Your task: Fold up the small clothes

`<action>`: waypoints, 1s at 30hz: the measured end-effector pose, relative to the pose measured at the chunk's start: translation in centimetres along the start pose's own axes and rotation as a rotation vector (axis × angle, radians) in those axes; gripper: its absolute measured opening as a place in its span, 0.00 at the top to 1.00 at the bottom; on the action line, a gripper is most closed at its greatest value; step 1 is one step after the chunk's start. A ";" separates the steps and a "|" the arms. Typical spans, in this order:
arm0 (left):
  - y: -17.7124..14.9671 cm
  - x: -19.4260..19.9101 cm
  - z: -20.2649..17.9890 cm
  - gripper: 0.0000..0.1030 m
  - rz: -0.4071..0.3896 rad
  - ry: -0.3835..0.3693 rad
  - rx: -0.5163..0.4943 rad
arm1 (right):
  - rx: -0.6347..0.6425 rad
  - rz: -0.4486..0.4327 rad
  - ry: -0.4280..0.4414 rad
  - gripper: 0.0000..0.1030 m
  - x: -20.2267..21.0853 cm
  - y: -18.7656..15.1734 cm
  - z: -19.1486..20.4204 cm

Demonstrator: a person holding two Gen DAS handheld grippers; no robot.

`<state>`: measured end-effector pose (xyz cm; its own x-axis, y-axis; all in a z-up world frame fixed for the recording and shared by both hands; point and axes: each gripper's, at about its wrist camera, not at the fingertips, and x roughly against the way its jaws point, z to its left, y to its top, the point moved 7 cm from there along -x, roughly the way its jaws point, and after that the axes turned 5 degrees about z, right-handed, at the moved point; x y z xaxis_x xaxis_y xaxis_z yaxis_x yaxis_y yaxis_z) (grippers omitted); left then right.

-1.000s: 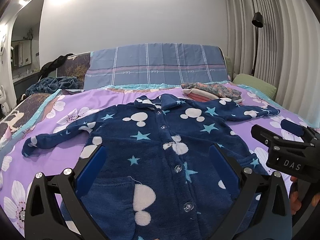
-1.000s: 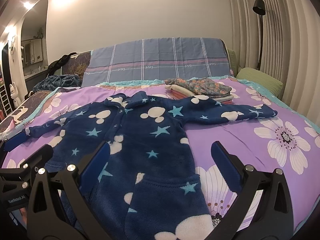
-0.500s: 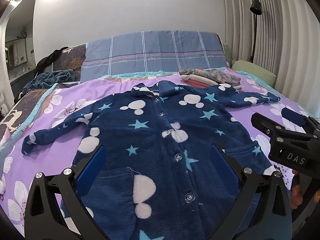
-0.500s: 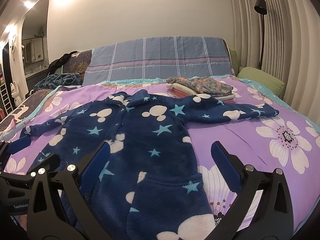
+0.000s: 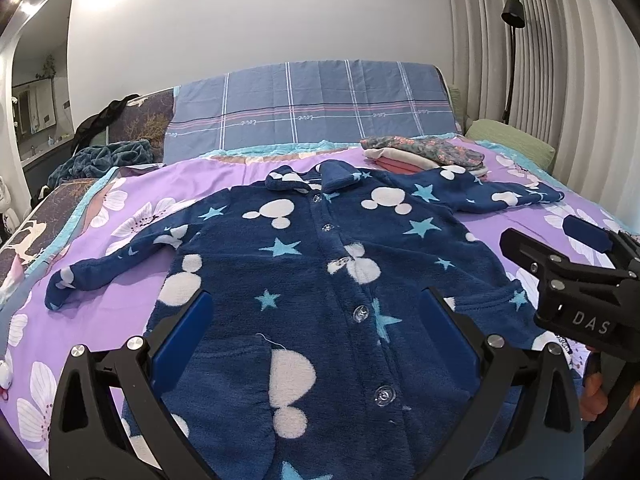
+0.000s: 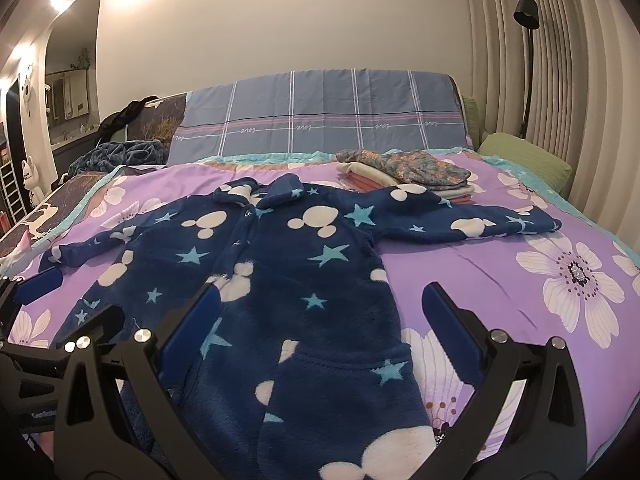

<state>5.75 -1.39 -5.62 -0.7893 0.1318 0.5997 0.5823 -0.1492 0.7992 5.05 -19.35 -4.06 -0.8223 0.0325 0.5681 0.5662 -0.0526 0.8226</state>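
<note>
A small navy fleece jacket with white mouse heads and blue stars lies flat, buttoned, face up on the purple flowered bedspread, sleeves spread to both sides. It also shows in the right wrist view. My left gripper is open and empty above the jacket's lower front. My right gripper is open and empty above the jacket's lower right side; it also shows in the left wrist view. The left gripper shows at the left edge of the right wrist view.
A stack of folded clothes lies behind the jacket's right sleeve; it also shows in the right wrist view. A plaid blue pillow stands at the headboard. A green pillow and curtains are right. A dark blanket lies at the left.
Both grippers have risen and tilted down a little, so the jacket sits lower in view. The jacket has not moved. Both stay open.
</note>
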 end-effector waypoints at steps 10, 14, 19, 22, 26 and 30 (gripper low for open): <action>-0.3 -0.3 -0.1 0.01 0.009 -0.017 -0.010 | 0.007 0.007 0.002 0.02 -0.3 0.0 0.2; -0.3 -0.3 -0.2 0.01 0.013 -0.028 -0.009 | 0.011 0.003 0.002 0.02 -0.3 0.0 0.4; -0.3 -0.4 -0.1 0.01 0.013 -0.027 -0.005 | 0.016 0.003 0.002 0.02 -0.3 0.1 0.7; -0.4 -0.4 -0.1 0.01 0.016 -0.028 -0.008 | 0.019 0.005 0.004 0.02 -0.3 0.2 0.8; -0.6 -0.5 -0.1 0.01 0.021 -0.038 -0.011 | 0.021 0.004 0.003 0.02 -0.2 0.2 0.8; -0.6 -0.5 -0.2 0.01 0.023 -0.054 -0.013 | 0.020 0.003 0.003 0.02 -0.2 0.2 0.9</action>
<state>5.72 -1.58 -6.44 -0.7640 0.1808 0.6193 0.5970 -0.1658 0.7849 5.37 -18.51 -4.03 -0.8209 0.0293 0.5703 0.5695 -0.0324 0.8214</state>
